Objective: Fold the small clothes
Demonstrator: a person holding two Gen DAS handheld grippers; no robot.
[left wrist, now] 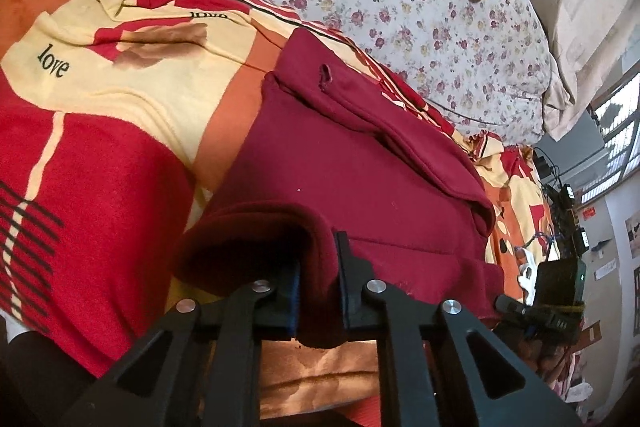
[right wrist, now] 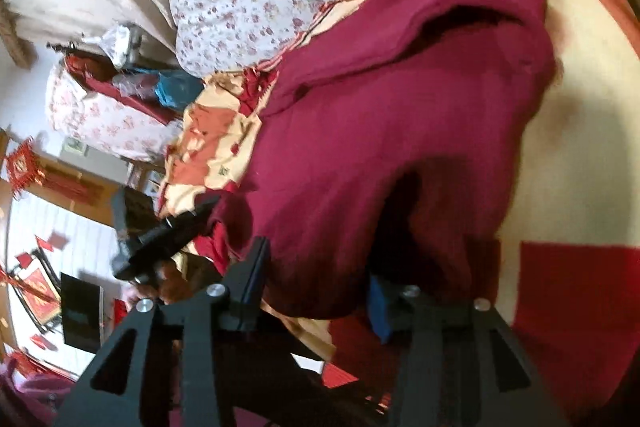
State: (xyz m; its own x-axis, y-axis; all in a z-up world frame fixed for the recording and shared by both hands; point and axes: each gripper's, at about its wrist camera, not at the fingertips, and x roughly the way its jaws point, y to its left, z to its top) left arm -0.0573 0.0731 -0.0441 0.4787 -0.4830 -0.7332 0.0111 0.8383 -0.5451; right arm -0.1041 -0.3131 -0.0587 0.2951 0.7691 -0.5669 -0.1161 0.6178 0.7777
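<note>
Garment: maroon fleece top [left wrist: 340,163], lying on the patterned blanket [left wrist: 100,99] of the bed, partly folded, with one layer laid over its far side.
Left gripper [left wrist: 318,287]: jaws clamped together on the near hem of the maroon fleece top; the fabric bunches into a roll just left of the pinch.
Right gripper [right wrist: 316,279]: jaws stand apart, with a dark fold of the same garment lying between them; contact of the pads with the cloth cannot be confirmed.
Purpose of hold: two grips along the near edge would let the hem be lifted evenly and carried over toward the far side.
Surroundings: floral quilt [left wrist: 400,7] lies beyond the blanket, clear of the work.
Risk: an uneven lift would skew the fold line.
</note>
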